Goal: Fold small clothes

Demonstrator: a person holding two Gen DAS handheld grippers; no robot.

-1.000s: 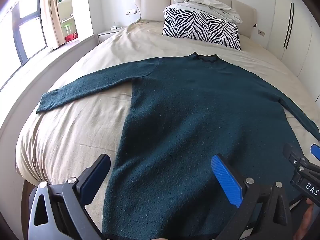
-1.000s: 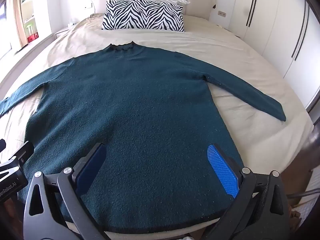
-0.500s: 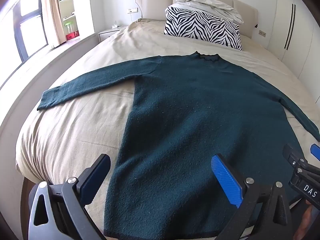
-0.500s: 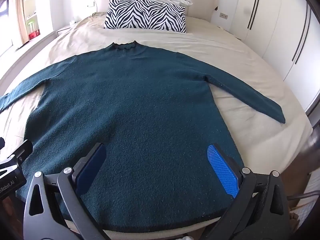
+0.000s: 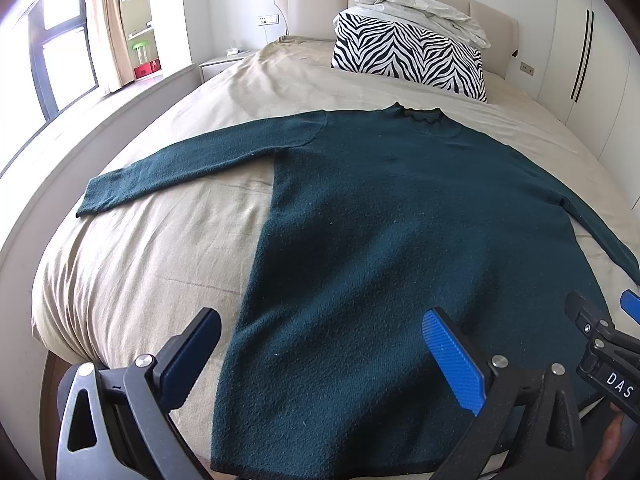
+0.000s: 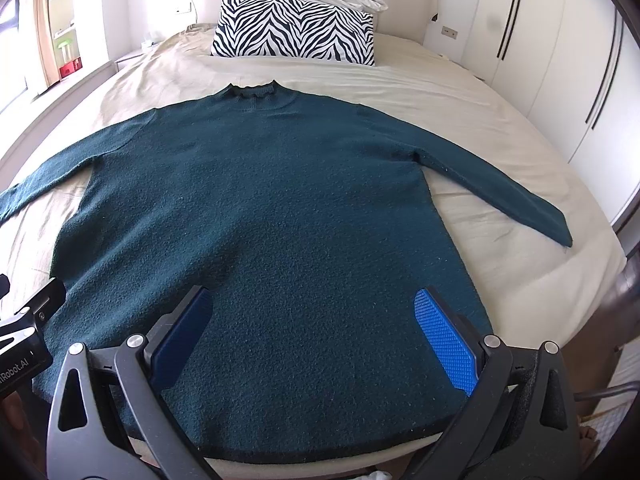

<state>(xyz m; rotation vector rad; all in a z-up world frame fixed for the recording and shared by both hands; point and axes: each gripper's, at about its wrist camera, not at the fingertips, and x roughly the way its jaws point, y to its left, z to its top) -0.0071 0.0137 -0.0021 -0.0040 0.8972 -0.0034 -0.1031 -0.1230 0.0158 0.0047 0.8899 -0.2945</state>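
Observation:
A dark teal long-sleeved sweater (image 5: 400, 216) lies flat on a beige bed, collar toward the headboard, both sleeves spread out; it also shows in the right wrist view (image 6: 260, 208). My left gripper (image 5: 320, 352) is open and empty above the sweater's lower left hem. My right gripper (image 6: 312, 332) is open and empty above the hem's middle right. The right gripper's tip shows in the left wrist view (image 5: 600, 340). The left gripper's body shows in the right wrist view (image 6: 24, 328).
A zebra-striped pillow (image 5: 408, 60) with a crumpled white duvet (image 5: 420, 4) on top stands at the headboard. White wardrobes (image 6: 560, 60) line the right side. A window and shelves (image 5: 80, 40) are at the left. The bed's foot edge (image 6: 320, 466) is just below the hem.
Both grippers have drawn back and up a little from the sweater, so more of the hem and the bed's foot edge show. The sweater has not moved.

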